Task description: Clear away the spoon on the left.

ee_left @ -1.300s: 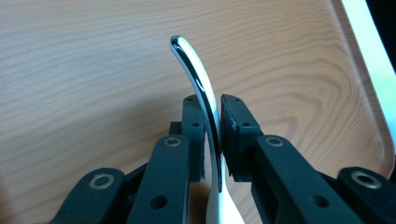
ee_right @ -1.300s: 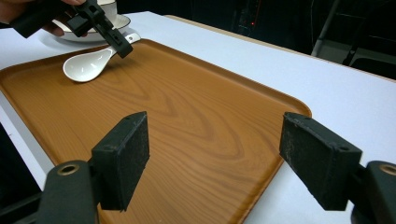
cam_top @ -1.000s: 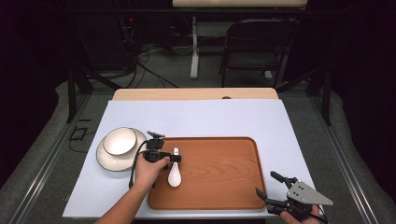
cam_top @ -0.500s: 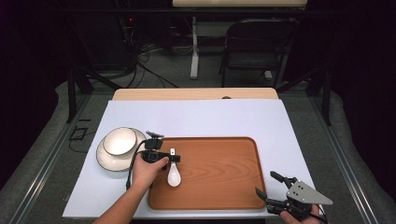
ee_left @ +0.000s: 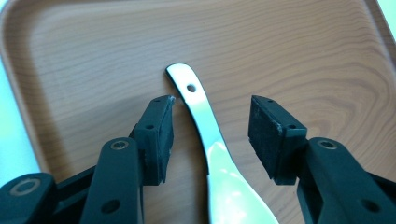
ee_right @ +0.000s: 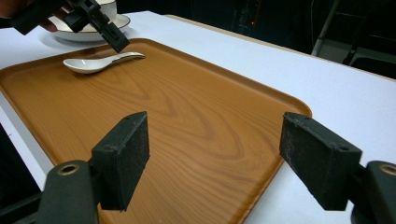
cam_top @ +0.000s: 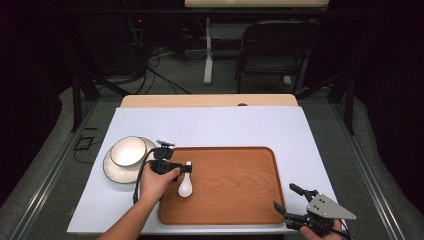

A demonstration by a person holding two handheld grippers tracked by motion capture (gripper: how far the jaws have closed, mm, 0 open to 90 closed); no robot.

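1. At the left of the worktop point(cam_top: 215, 125), a white bowl point(cam_top: 128, 151) sits on a plate point(cam_top: 116, 170), just beside the wooden tray's point(cam_top: 240, 200) left edge.
2. The left tongs point(ee_left: 210, 128), jaws just opened and now spread, straddle the handle of a white ceramic spoon point(ee_left: 205, 135) lying flat on the tray; neither pad touches it, so the spoon appears released rather than held.
3. The spoon's long axis runs along the line of these tongs: the handle end with its small hole points away past the jaw tips, the scoop lies back toward the hand. In the high view the spoon point(cam_top: 185, 182) rests near the tray's left end, scoop toward the person.
4. The right tongs point(cam_top: 291, 200) hover spread and empty off the tray's near right corner, well apart from the spoon. The left hand point(cam_top: 156, 184) is plainly the nearer; any regrasp would likely fall to it.
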